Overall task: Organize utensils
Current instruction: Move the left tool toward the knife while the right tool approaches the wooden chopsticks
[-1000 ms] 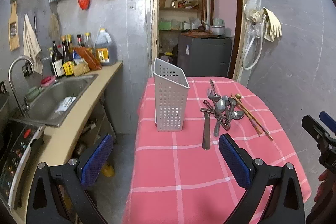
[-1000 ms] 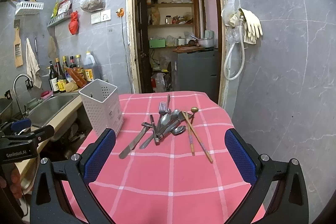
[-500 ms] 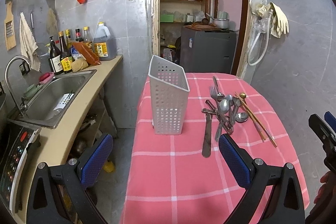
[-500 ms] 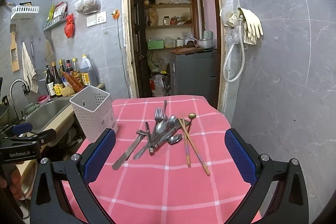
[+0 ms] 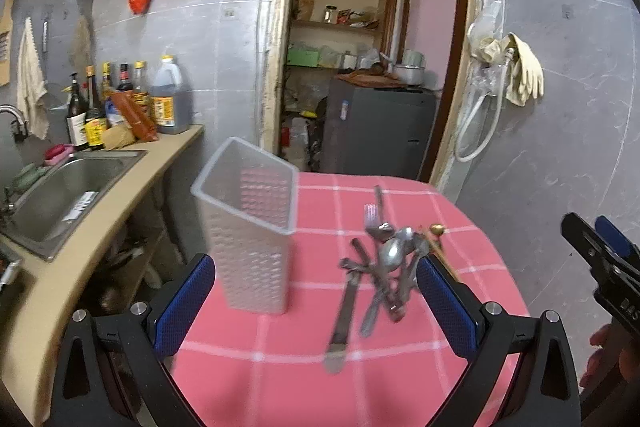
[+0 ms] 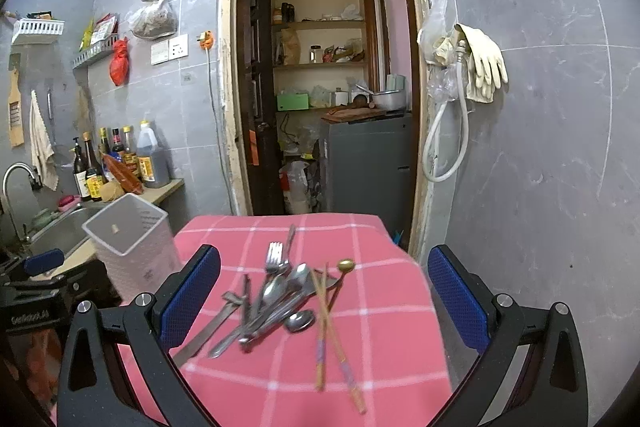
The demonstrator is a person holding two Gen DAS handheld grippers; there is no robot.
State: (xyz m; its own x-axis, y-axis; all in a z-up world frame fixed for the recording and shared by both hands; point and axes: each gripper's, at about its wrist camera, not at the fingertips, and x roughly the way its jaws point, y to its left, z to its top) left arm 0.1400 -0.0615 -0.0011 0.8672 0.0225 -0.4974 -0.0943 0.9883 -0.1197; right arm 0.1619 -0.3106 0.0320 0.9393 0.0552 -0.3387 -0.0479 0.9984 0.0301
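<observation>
A white perforated utensil holder stands upright on the pink checked tablecloth, with nothing showing above its rim. To its right lies a loose pile of metal utensils: a knife, forks and spoons. A pair of chopsticks and a gold-tipped spoon lie beside the pile. My left gripper is open, above the cloth between holder and pile. My right gripper is open over the pile, holding nothing.
A counter with a steel sink and several bottles runs along the left. Behind the table are a doorway, a grey cabinet and shelves. Rubber gloves and a hose hang on the right wall. A hand holds the other gripper.
Both grippers have moved forward and lower toward the table; the holder and utensil pile now sit closer, between the fingers. Nothing on the table has shifted.
</observation>
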